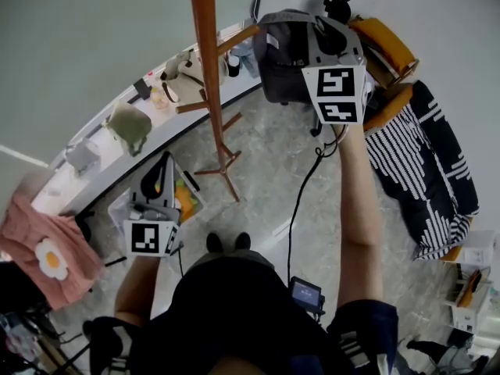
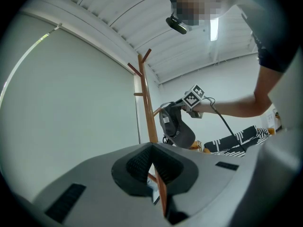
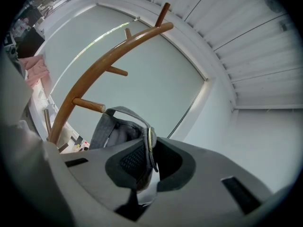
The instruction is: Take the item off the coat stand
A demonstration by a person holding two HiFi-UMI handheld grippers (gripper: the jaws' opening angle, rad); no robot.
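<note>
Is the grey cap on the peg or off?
Off, it seems: the dark grey fabric cap hangs from the right gripper's shut jaws, its strap just beyond the wooden peg's tip, not around it.

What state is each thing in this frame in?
right tool: shut on the strap of the cap
left tool: shut, empty
cap: hangs from the right tool, at the tip of a peg; unclear if it is free
coat stand: upright

Wooden coat stand (image 1: pixel 208 61) on pale, perhaps terrazzo floor (image 1: pixel 266 186).
</note>
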